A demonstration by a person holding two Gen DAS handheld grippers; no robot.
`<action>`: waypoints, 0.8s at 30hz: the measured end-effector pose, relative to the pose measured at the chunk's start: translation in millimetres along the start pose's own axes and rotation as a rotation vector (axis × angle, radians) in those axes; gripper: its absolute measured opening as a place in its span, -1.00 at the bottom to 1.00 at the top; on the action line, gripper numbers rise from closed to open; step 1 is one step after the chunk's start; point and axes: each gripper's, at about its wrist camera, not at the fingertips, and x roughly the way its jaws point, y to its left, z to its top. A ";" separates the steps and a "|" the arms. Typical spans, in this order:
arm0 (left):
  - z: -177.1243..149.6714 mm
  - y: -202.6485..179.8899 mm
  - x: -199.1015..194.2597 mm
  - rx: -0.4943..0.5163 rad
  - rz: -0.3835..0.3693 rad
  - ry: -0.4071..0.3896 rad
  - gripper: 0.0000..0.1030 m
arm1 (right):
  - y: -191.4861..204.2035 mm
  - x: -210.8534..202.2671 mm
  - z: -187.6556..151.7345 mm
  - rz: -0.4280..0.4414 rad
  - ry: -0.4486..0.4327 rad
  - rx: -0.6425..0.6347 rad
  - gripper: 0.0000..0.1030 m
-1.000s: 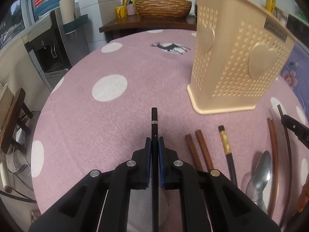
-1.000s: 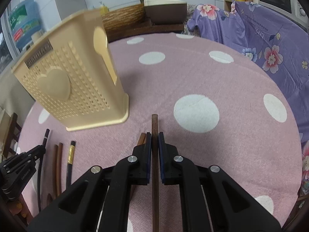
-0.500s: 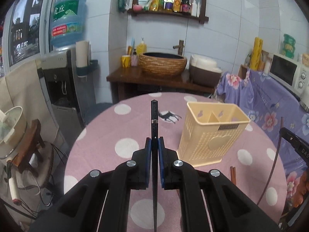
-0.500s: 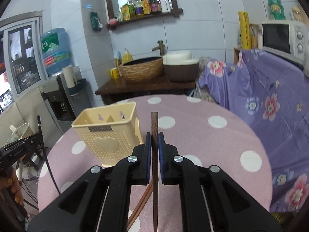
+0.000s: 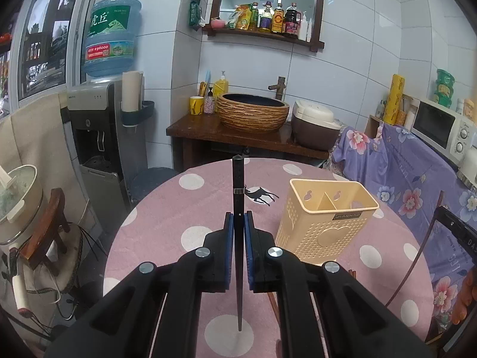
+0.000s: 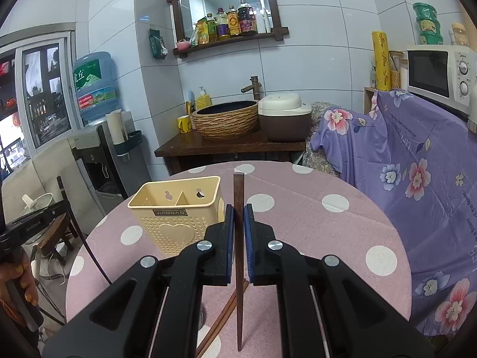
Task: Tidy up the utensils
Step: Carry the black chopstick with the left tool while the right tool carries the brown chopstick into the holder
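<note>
- Two grippers, left gripper (image 5: 238,232) and right gripper (image 6: 238,223), each clamp one chopstick: black chopstick (image 5: 238,191), brown chopstick (image 6: 238,197).
- Transport step; next, tips need lowering into the far utensil holder (image 6: 176,208).

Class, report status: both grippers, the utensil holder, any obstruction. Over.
Left gripper shut on black chopstick. Right gripper shut on brown wooden chopstick. Cream perforated plastic holder upright, compartments unobstructed.

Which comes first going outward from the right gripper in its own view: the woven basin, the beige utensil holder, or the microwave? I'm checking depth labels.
From the right gripper, shut on a brown chopstick:
1. Beige utensil holder, just left on the table.
2. Woven basin, beyond the table on the wooden counter.
3. Microwave, far right; basin versus microwave is too close to call.
</note>
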 end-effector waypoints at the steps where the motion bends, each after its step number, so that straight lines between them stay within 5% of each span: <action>1: 0.2 1.8 -1.2 -0.001 -0.001 -0.004 -0.84 | -0.1 0.0 -0.5 0.002 0.002 0.000 -0.85; 13: 46.7 3.6 -18.1 -0.004 -0.027 -0.073 -0.84 | 6.3 -9.3 36.2 0.008 -0.043 -0.028 -0.85; 24: 152.4 -45.7 -38.6 -0.012 -0.153 -0.247 -0.84 | 41.9 -34.7 172.5 0.023 -0.230 -0.032 -0.85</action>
